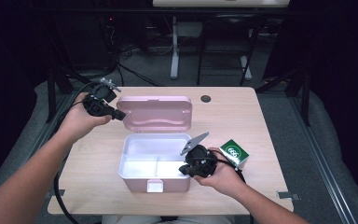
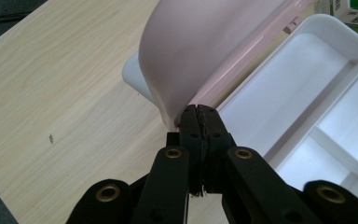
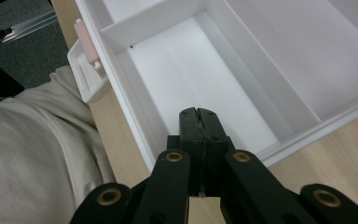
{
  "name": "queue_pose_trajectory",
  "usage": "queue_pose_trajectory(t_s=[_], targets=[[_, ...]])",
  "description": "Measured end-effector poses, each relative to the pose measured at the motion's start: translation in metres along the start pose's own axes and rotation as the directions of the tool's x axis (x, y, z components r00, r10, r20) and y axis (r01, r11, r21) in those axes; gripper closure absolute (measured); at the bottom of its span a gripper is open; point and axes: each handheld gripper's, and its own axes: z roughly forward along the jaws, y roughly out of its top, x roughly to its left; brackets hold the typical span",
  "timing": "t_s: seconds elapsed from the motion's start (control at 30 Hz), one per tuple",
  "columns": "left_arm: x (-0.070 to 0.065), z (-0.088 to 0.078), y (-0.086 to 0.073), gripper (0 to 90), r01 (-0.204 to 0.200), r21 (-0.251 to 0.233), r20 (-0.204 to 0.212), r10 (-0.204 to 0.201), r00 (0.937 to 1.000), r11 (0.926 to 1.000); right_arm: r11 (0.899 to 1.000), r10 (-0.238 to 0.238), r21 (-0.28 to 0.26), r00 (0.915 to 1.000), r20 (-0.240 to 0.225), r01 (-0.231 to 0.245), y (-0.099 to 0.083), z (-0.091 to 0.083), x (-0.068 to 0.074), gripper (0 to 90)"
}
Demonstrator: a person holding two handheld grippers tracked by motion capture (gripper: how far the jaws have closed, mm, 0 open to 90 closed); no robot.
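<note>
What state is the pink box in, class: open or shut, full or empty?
Open and empty. The box has its lid swung back, and its white compartments lie bare.

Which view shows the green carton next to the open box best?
The high view: the green carton stands whole on the table, right of the pink box and just behind the right gripper. The left gripper view catches a cropped corner of it at the top right edge. The right gripper view looks into the box's white compartments.
</note>
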Motion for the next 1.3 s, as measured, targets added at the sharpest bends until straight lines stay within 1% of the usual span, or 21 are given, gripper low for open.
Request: queue_pose_trajectory(t_s=[0.2, 0.27, 0.43, 0.6, 0.63, 0.73, 0.83, 0.93, 1.0, 1.1, 1.17, 1.3], targets=[[0.001, 0.007, 0.002, 89.1, -0.001, 0.023, -0.018, 0.001, 0.9998, 0.9997, 1.0, 0.005, 0.004, 1.0, -0.006, -0.005, 0.0, 0.001, 0.0, 90.0], [0.002, 0.01, 0.003, 88.9, -0.003, 0.031, -0.024, 0.003, 0.9997, 0.9995, 1.0, -0.002, 0.007, 1.0, -0.006, 0.002, 0.0, 0.003, 0.0, 90.0], [0.007, 0.017, 0.0, 88.9, 0.012, 0.047, -0.027, -0.011, 0.9996, 0.9988, 1.0, -0.004, 0.024, 1.0, -0.008, 0.004, 0.001, 0.007, 0.002, 90.0], [0.014, 0.02, -0.004, 88.2, 0.03, 0.066, -0.042, -0.027, 0.9988, 0.9974, 1.0, -0.001, 0.029, 0.9999, -0.01, 0.001, 0.002, 0.008, 0.001, 90.0], [0.018, 0.022, -0.007, 88.1, 0.042, 0.076, -0.047, -0.038, 0.9982, 0.9962, 1.0, 0.0, 0.03, 0.9999, -0.011, 0.001, 0.002, 0.008, 0.001, 90.0], [0.021, 0.024, -0.009, 87.6, 0.046, 0.088, -0.053, -0.041, 0.9978, 0.995, 0.999, 0.004, 0.033, 0.9999, -0.01, -0.004, 0.002, 0.008, 0.002, 90.0], [0.023, 0.027, -0.013, 87.2, 0.046, 0.119, -0.062, -0.039, 0.9973, 0.9918, 0.999, 0.003, 0.04, 1.0, -0.007, -0.002, 0.003, 0.008, 0.003, 90.0], [0.025, 0.03, -0.018, 86.1, 0.046, 0.142, -0.058, -0.038, 0.9976, 0.9888, 0.999, 0.003, 0.044, 1.0, -0.008, -0.003, 0.004, 0.008, 0.003, 90.0], [0.027, 0.033, -0.023, 84.7, 0.04, 0.175, -0.055, -0.031, 0.998, 0.9837, 0.999, 0.004, 0.045, 0.9999, -0.009, -0.004, 0.004, 0.008, 0.003, 90.0], [0.03, 0.038, -0.031, 81.7, 0.044, 0.203, -0.05, -0.034, 0.9981, 0.9782, 0.999, 0.003, 0.046, 1.0, -0.009, -0.003, 0.004, 0.008, 0.002, 90.0], [0.032, 0.041, -0.037, 79.1, 0.044, 0.218, -0.053, -0.033, 0.998, 0.975, 0.999, 0.005, 0.047, 1.0, -0.009, -0.005, 0.004, 0.008, 0.002, 90.0], [0.034, 0.042, -0.048, 72.7, 0.053, 0.228, -0.051, -0.043, 0.9978, 0.9723, 0.999, 0.007, 0.049, 0.9999, -0.01, -0.006, 0.004, 0.008, 0.003, 90.0]])
